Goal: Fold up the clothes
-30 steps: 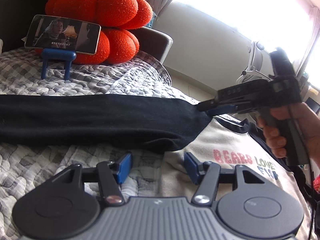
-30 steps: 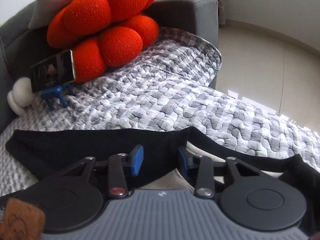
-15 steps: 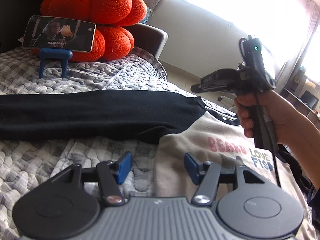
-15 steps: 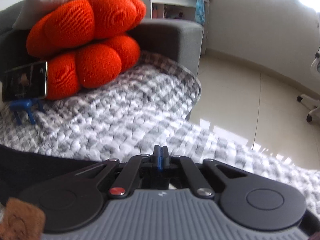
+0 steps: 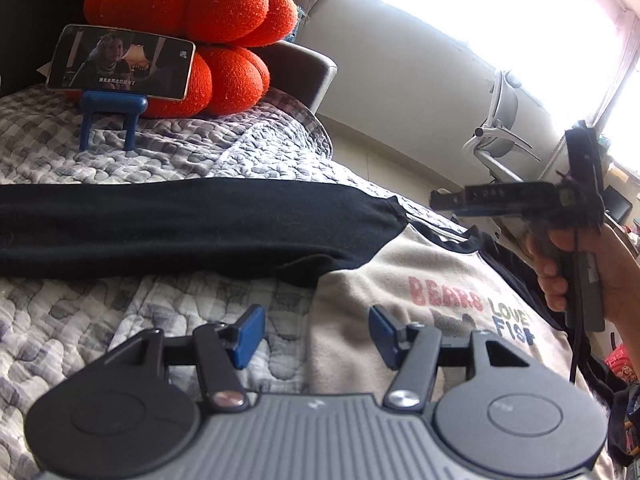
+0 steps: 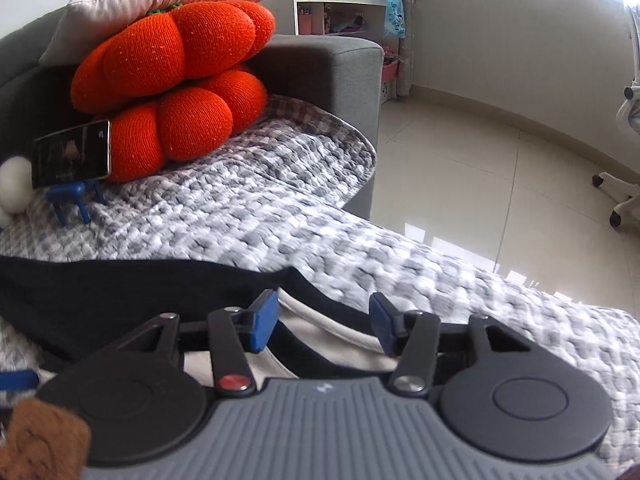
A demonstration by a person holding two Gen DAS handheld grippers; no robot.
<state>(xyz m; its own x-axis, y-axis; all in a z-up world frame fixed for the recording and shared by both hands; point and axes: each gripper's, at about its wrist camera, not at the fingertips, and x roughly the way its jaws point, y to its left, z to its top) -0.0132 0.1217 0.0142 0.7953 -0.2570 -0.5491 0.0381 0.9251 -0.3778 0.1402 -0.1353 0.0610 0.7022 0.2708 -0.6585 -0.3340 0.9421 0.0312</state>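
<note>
Lying spread across the grey-and-white quilted blanket (image 5: 168, 148) is the sweatshirt (image 5: 420, 276), cream in the body with black sleeves and coloured lettering on the chest. One black sleeve (image 5: 180, 228) is stretching out flat to the left, away from the body.

In the left wrist view, the left claw (image 5: 316, 330) is hovering with its blue pads parted, released and gripping nothing. The cream side edge of the sweatshirt is running right between those pads: the left pad is sitting over bare blanket, the right pad over cream fabric. The black sleeve is lying just beyond the fingertips.

The right claw (image 6: 322, 322) is likewise spread wide and holding nothing. In its own view, the black-trimmed neckline (image 6: 320, 316) is lying between and just under its pads, with the sleeve reaching off to the left. Seen from the left wrist camera, the right claw (image 5: 440, 202) is hanging above the collar end of the garment, gripped by the person's right hand (image 5: 576, 268); whether it is touching the cloth I cannot tell.

Further back, a phone (image 5: 120, 62) on a blue stand (image 5: 110, 110) is leaning against orange pumpkin cushions (image 5: 208, 28).
</note>
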